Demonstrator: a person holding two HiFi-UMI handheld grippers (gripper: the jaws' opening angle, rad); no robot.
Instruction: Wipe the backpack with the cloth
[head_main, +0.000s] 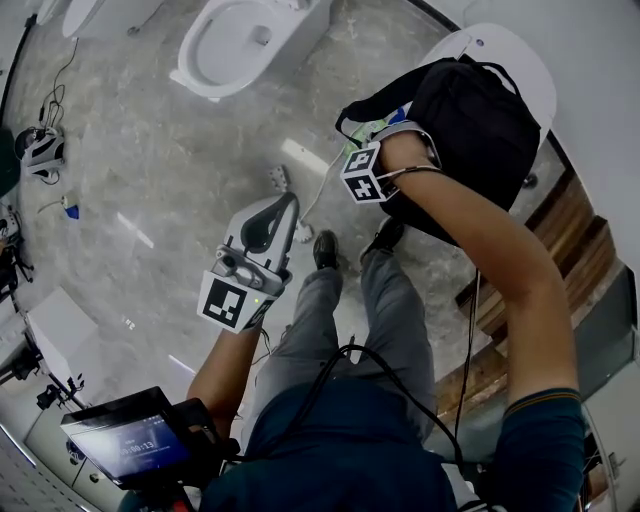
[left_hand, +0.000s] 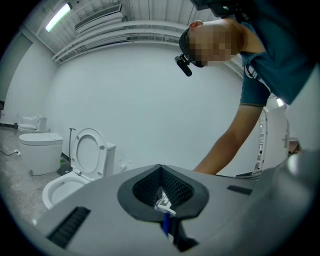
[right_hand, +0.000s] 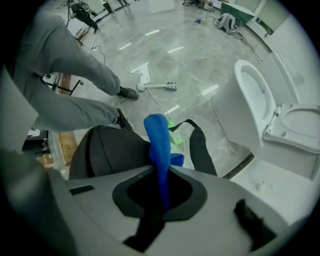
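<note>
The right gripper (right_hand: 162, 202) pinches the blue cloth (right_hand: 159, 145) just above the black backpack (right_hand: 107, 152) — likely poised for wiping; the left gripper (left_hand: 162, 202), jaws together, idles well clear of the backpack.

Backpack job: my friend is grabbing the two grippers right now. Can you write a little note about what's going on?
Right gripper: jaws shut on the blue cloth, held at the black backpack.
Left gripper: jaws together, a small white and blue scrap at their tips. It is held off to the side over the floor, away from the backpack.
The backpack sits on a white toilet, straps hanging toward the floor.
Done: cloth picked up and brought to the backpack. How much has been wiped can't be told.
Left: wipe the backpack's surfaces with the cloth.
</note>
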